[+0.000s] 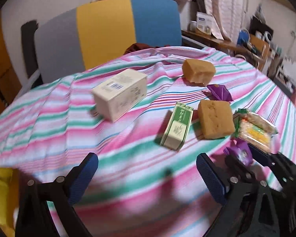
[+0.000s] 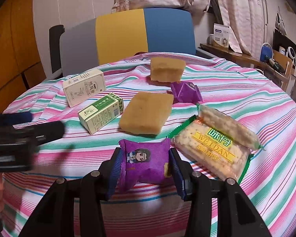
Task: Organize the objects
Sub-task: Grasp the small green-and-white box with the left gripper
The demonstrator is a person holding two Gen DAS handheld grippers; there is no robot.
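Purple crinkled snack packet [image 2: 146, 162] with cartoon figure, pinched in right claw [image 2: 146, 169], left claw [image 1: 148, 175] spread empty

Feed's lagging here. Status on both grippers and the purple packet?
Right gripper shut on purple packet. Left gripper open, empty. Cracker pack close beside.

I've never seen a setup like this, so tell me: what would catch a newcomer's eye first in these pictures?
Probably the purple snack packet, squeezed between the blue pads of the right gripper at the near edge of the striped cloth. Beside it on the right lies a clear cracker pack; behind sit two tan sponge blocks and two small cartons. The left gripper hangs open over bare cloth.
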